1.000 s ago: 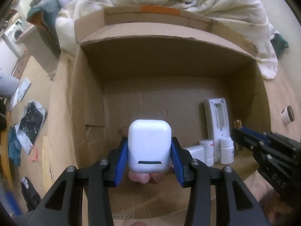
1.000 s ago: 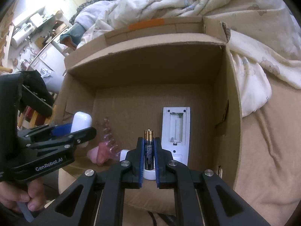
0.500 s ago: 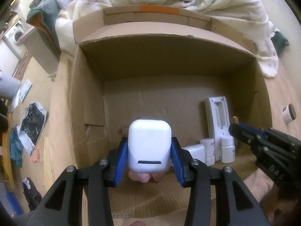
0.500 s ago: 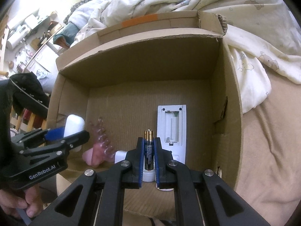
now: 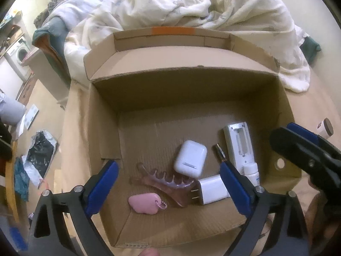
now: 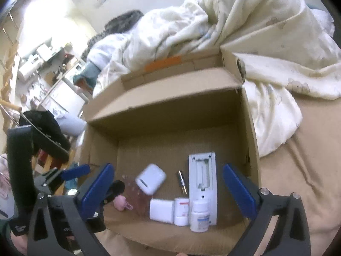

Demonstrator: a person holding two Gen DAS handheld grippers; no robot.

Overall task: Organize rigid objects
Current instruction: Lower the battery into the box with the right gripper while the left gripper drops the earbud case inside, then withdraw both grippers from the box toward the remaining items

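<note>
Both grippers hang over the open box (image 5: 102, 128) with blue-padded fingers spread wide and nothing between them.

Between the left gripper's (image 5: 168, 188) fingers lie the pink comb (image 5: 164, 182), a pink pouch (image 5: 146, 202) nearer the camera, and the white plug (image 5: 211, 189) touching the right finger. The white earbud case (image 5: 190, 160) lies on the box floor just past the comb, the battery (image 5: 220, 154) beside it, then the remote (image 5: 239, 147) with its battery bay open.

Between the right gripper's (image 6: 168, 188) fingers stand two white bottles (image 6: 200, 216), one with a blue-printed label and one with a red-topped label, both too blurred to read. The left gripper's handle carries small white lettering that cannot be read.

A duvet (image 6: 213, 32) lies behind the box.
</note>
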